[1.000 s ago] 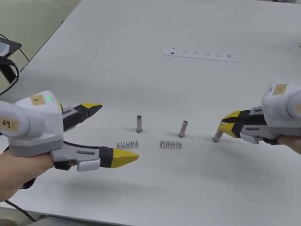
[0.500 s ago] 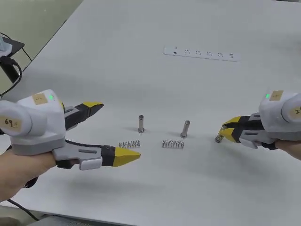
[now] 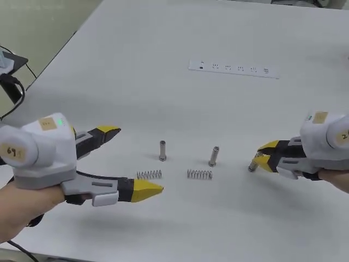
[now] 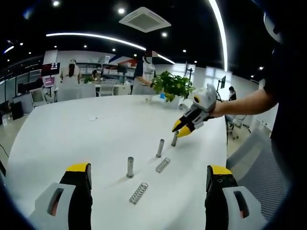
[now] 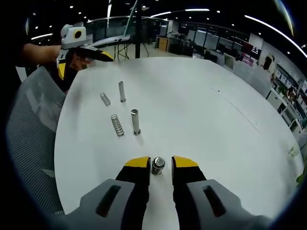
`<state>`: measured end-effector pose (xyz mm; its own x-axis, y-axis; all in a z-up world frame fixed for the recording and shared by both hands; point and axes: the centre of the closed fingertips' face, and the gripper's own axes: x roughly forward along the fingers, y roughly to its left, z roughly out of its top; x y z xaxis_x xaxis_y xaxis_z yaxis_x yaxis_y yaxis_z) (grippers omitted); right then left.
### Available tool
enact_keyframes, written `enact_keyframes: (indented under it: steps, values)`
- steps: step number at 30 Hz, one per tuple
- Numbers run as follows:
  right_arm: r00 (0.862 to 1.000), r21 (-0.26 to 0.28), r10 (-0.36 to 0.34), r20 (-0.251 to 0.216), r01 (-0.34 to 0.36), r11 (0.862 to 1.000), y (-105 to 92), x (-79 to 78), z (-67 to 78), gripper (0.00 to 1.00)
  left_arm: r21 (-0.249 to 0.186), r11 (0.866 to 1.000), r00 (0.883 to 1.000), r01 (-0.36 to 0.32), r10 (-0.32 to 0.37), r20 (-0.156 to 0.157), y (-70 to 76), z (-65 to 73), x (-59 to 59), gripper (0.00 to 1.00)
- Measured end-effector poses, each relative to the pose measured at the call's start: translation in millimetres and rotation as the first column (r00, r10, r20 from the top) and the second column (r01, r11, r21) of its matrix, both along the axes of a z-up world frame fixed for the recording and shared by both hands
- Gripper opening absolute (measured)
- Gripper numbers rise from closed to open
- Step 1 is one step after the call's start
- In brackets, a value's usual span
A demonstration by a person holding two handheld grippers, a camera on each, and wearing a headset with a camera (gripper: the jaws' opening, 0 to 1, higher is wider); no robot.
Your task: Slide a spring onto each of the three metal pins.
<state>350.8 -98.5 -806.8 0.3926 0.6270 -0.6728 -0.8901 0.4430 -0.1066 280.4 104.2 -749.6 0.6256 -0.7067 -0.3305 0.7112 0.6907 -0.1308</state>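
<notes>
Now, left gripper (image 3: 135, 159) nearest.
We held it gaping lower left of the crosswise spring (image 3: 149, 174); right gripper (image 3: 260, 156) loosely straddled a pin (image 5: 158, 165).

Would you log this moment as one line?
left gripper open, hovering | right gripper straddling right pin, grip unclear | left spring, middle spring loose | left pin, middle pin bare

sticker (image 3: 12, 153) on left tongs (image 3: 139, 159) | reads "69", probably | other labels illegible
</notes>
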Motion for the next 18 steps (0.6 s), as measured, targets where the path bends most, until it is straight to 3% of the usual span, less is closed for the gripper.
enact_keyframes:
  steps: [3,8,18]
  values:
    - [1.0,0.023,-0.022,-0.003,0.022,0.999,-1.4,2.6,1.1,0.23,-0.002,1.0,1.0,-0.004,0.004,0.001,0.6,0.8,0.1,0.97]
    - [1.0,0.021,-0.024,-0.003,0.025,0.999,-1.9,0.6,0.4,0.24,0.002,1.0,1.0,-0.004,0.004,-0.004,1.4,0.0,-1.9,0.97]
    - [0.998,0.076,-0.063,-0.016,0.064,0.995,-5.5,-3.9,4.2,0.25,0.001,1.0,1.0,-0.005,0.005,-0.007,-0.4,-0.7,-4.2,0.97]
